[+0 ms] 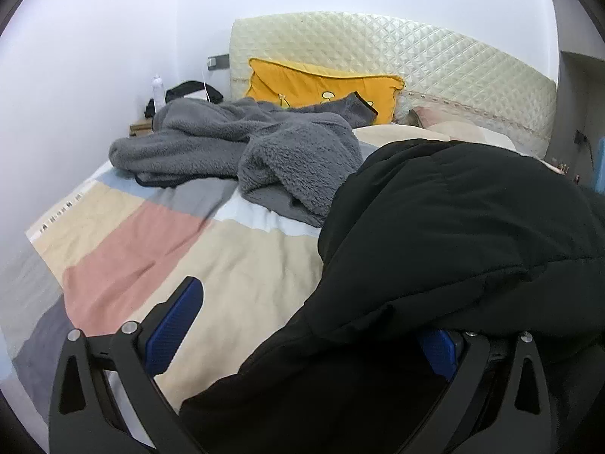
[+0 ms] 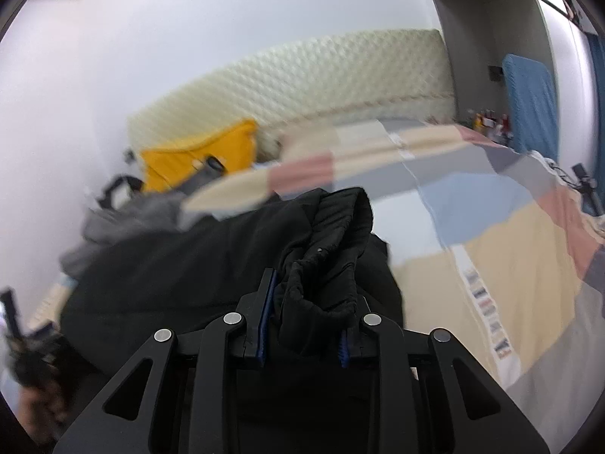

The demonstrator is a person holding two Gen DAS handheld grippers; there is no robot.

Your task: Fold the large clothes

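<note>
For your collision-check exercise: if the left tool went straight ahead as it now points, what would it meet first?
Most likely the black jacket, already draped between the left tool's open fingers. Beyond lies the grey fleece garment, though depth is unclear.

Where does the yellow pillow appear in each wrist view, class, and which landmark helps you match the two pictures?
Left wrist view: the yellow pillow sits upper centre, leaning on the headboard, behind the grey fleece.
Right wrist view: the pillow is left of centre, blurred, against the same headboard, beyond the black jacket.
Shared landmark: the quilted cream headboard.
</note>
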